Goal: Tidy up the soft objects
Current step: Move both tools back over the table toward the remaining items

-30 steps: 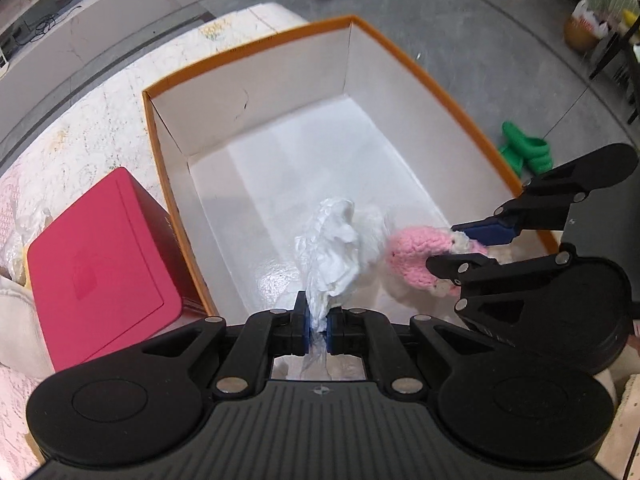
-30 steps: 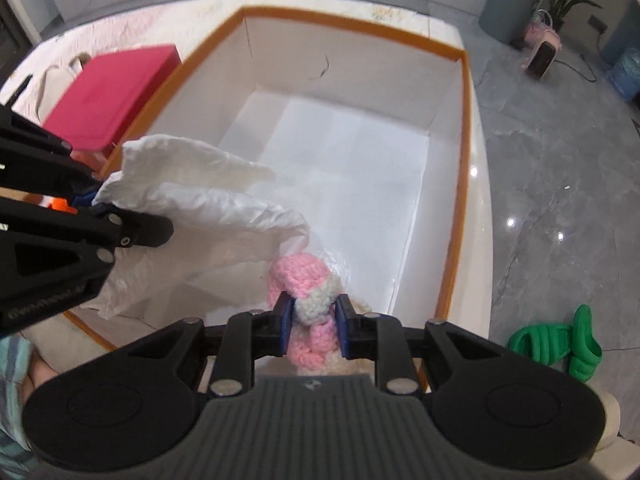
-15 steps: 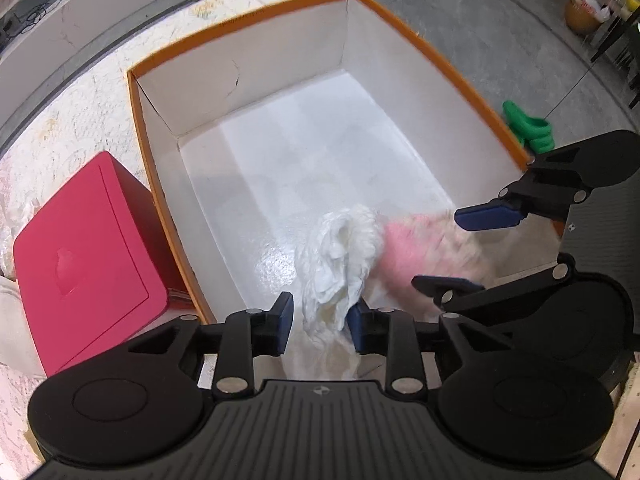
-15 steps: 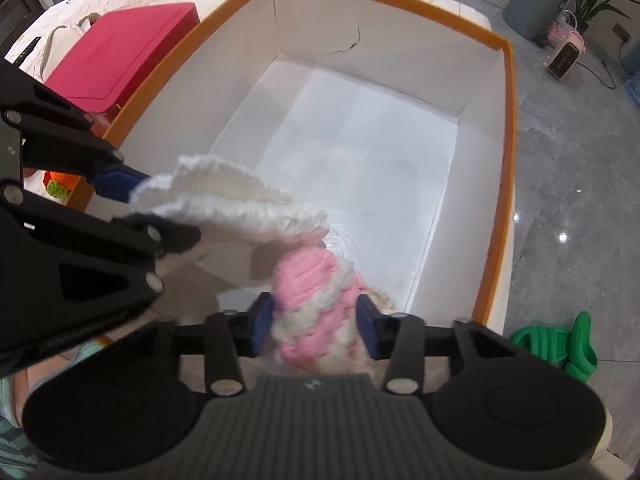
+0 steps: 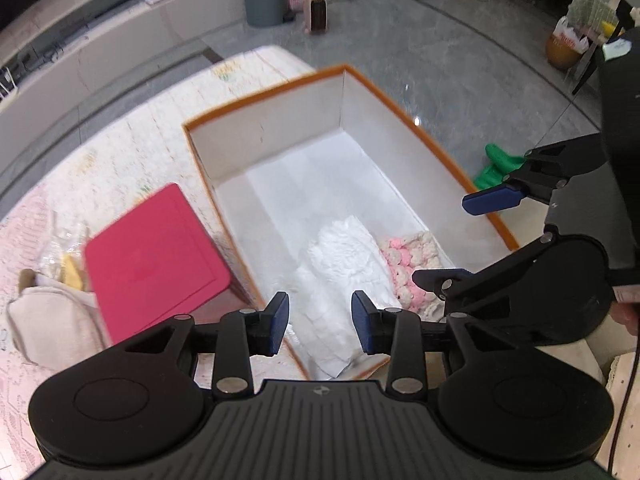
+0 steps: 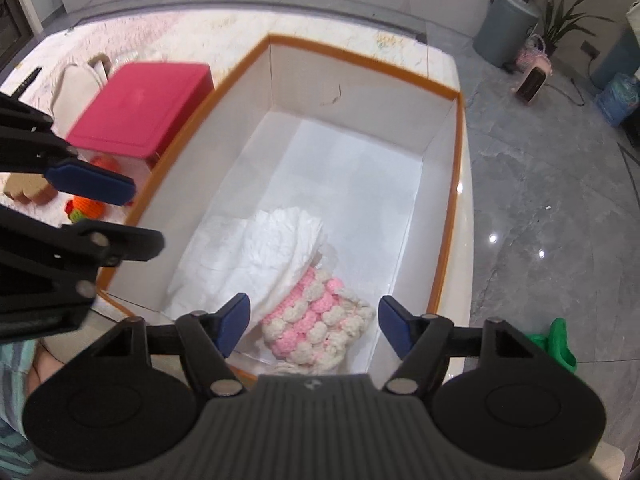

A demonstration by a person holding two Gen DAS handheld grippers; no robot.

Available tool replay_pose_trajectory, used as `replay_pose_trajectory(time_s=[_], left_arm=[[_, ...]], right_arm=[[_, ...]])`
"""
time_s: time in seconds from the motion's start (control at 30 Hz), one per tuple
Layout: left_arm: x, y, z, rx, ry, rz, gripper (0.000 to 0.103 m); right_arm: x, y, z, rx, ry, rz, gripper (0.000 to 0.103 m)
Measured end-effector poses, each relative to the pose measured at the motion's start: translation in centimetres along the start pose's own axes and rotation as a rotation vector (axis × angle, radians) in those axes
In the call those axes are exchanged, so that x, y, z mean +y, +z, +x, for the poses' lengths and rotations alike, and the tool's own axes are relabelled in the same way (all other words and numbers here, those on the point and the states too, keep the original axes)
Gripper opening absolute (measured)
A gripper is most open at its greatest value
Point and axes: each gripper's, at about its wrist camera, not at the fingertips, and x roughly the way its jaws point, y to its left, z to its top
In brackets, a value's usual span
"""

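Inside the orange-rimmed white box (image 6: pixel 452 208), near its 6 o'clock end, lie two soft things: a crumpled white cloth (image 6: pixel 260 256) and a pink-and-cream crocheted piece (image 6: pixel 320 320), touching, with the cloth's edge draped over the crochet at its 10 o'clock corner. Both pairs of tongs have just been opening and grip nothing. The left gripper (image 5: pixel 320 320) hangs above the cloth with its blue pads parted to a moderate gap, the cloth showing between them but clear of both. The right gripper (image 6: pixel 316 320) stands wider, its pads well apart on either side of the crocheted piece without touching it. Outside the box at 9 o'clock in the left wrist view sits a red lidded box (image 5: pixel 152 256), and a cream cloth bag (image 5: pixel 48 324) lies beside it at 8 o'clock.
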Motion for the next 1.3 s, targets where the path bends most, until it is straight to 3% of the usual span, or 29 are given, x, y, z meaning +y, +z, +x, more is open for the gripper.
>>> replay_pose_trajectory(time_s=[0.5, 0.83, 1.07, 1.13, 1.3], left_arm=[[2.9, -6.3, -8.7, -0.238, 0.071, -0.046, 0.042], [7.9, -12.0, -12.4, -0.385, 0.148, -0.151, 0.042], [11.4, -16.4, -11.7, -0.407, 0.263, -0.231, 0.043], [12.4, -17.6, -11.3, -0.418, 0.272, -0.249, 0.055], [14.3, -19.7, -9.9, -0.402, 0.275, -0.217, 0.062]], right_arm=[[6.1, -1.2, -7.1, -0.184, 0.014, 0.016, 0.074], [12.1, -2.4, -9.0, -0.338, 0.130, 0.016, 0.074], [17.4, -3.3, -7.5, -0.452, 0.219, -0.028, 0.073], [18.7, -3.6, -6.3, -0.472, 0.227, -0.021, 0.073], [21.0, -3.7, -2.7, -0.487, 0.243, -0.002, 0.073]])
